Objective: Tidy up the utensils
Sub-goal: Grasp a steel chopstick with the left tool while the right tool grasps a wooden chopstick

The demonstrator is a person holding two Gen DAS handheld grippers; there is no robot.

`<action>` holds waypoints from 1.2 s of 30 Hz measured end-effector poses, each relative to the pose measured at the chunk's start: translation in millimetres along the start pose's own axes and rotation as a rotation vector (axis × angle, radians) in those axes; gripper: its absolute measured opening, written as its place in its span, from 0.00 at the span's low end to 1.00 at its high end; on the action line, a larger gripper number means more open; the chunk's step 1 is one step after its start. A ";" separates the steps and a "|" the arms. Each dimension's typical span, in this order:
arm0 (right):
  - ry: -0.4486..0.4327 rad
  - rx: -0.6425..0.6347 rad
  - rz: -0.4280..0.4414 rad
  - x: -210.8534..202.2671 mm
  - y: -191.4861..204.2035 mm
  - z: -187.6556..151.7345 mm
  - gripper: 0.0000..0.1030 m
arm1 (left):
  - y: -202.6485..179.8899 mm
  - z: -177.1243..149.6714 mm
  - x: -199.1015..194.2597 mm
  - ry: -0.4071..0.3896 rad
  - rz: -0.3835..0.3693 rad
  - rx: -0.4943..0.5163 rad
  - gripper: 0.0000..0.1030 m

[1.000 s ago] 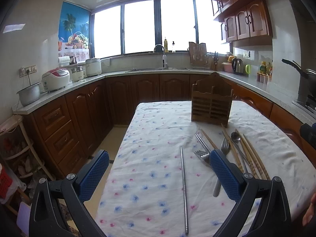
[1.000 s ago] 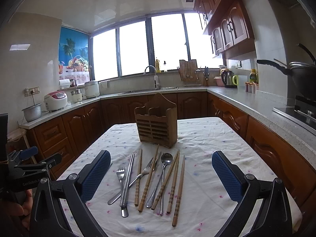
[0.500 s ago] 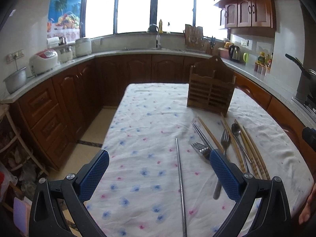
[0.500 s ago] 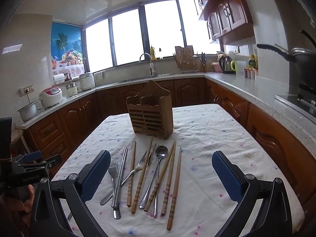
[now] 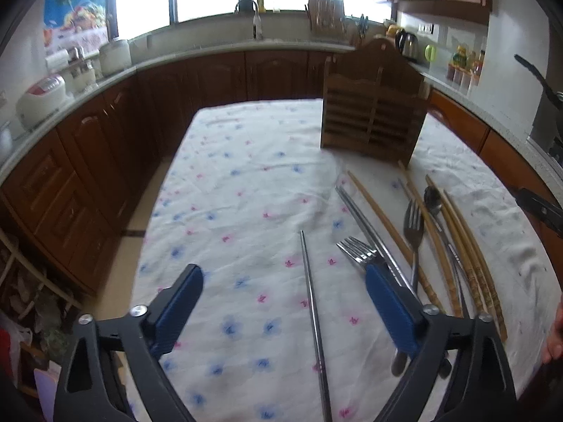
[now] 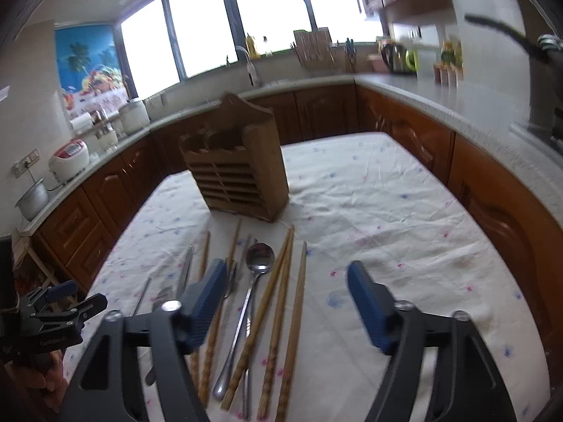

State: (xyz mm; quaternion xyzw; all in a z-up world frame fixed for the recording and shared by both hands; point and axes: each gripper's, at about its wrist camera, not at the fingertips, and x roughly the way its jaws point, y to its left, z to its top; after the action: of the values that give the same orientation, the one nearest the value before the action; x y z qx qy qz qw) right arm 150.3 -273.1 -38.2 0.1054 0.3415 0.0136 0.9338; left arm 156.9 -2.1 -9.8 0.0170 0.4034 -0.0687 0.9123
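While our left gripper (image 5: 283, 307) and right gripper (image 6: 286, 304) hang with jaws spread wide and holding nothing, the forks, spoon (image 6: 259, 257) and chopsticks (image 6: 297, 320) lie on the table (image 5: 246, 183) near the wooden holder (image 5: 373, 119)

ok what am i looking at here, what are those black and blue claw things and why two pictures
Those are two handheld grippers; a person carries one in each hand, and a fisheye camera on each looks out along its fingers. One picture is from the left gripper, the other from the right gripper. Both are open and hold nothing. On the flowered tablecloth stands a wooden utensil holder. In front of it lie wooden chopsticks, a spoon, forks and metal chopsticks, one lying alone.
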 end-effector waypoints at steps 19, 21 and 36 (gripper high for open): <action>0.278 -0.008 -0.043 121.3 -17.0 11.6 0.30 | -12.1 37.1 97.3 0.184 -0.010 0.075 0.53; 0.278 -0.044 -0.066 126.7 -13.2 13.9 0.29 | -13.5 40.1 101.3 0.189 -0.016 0.083 0.50; 0.240 -0.064 0.006 108.4 -1.9 20.6 0.04 | -3.4 37.9 86.9 0.164 -0.127 0.054 0.02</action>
State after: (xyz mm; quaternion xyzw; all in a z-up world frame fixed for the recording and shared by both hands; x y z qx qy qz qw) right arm 246.4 -268.3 -92.1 0.0743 0.4499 0.0399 0.8891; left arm 242.1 -18.4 -48.4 0.0215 0.4751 -0.1357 0.8691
